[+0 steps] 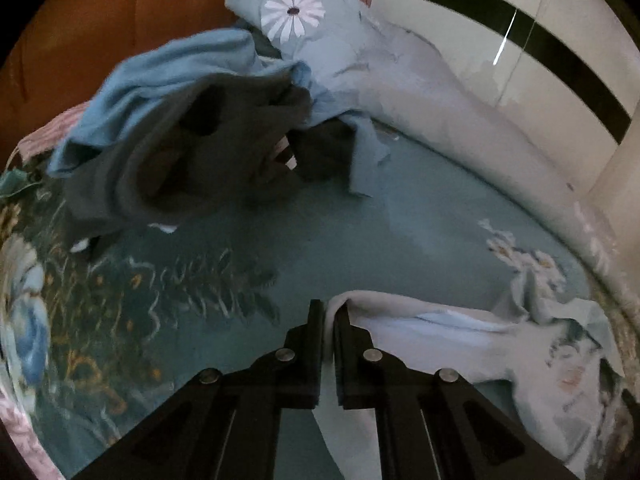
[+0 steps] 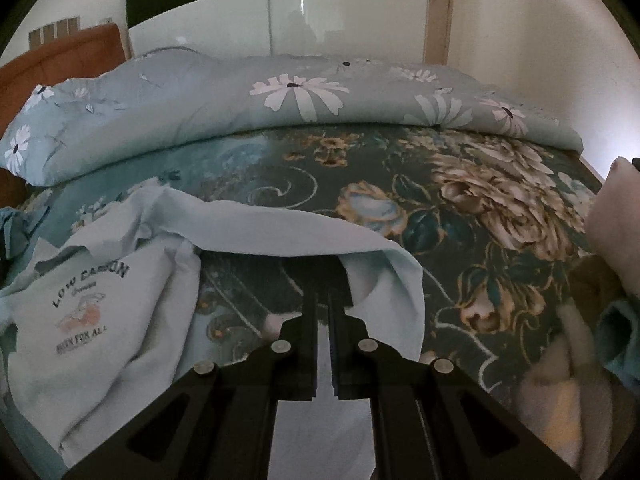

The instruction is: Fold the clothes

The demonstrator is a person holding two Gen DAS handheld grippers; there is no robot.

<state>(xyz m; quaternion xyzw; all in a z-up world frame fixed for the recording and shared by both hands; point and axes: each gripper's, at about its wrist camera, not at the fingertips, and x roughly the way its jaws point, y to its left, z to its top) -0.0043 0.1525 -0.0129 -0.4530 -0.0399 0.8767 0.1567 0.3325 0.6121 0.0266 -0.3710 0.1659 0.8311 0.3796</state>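
Note:
A pale blue T-shirt with a "LOW CARBON" print lies rumpled on the floral bedspread. My right gripper is shut on the shirt's hem, which drapes over its fingertips. In the left wrist view, my left gripper is shut on another edge of the same pale shirt, which trails off to the right. The shirt is lifted slightly off the bed between the two grippers.
A pile of blue and dark grey clothes lies on the bed ahead of the left gripper. A daisy-print duvet is bunched along the far side. More clothes lie at right. An orange headboard and a wardrobe stand behind.

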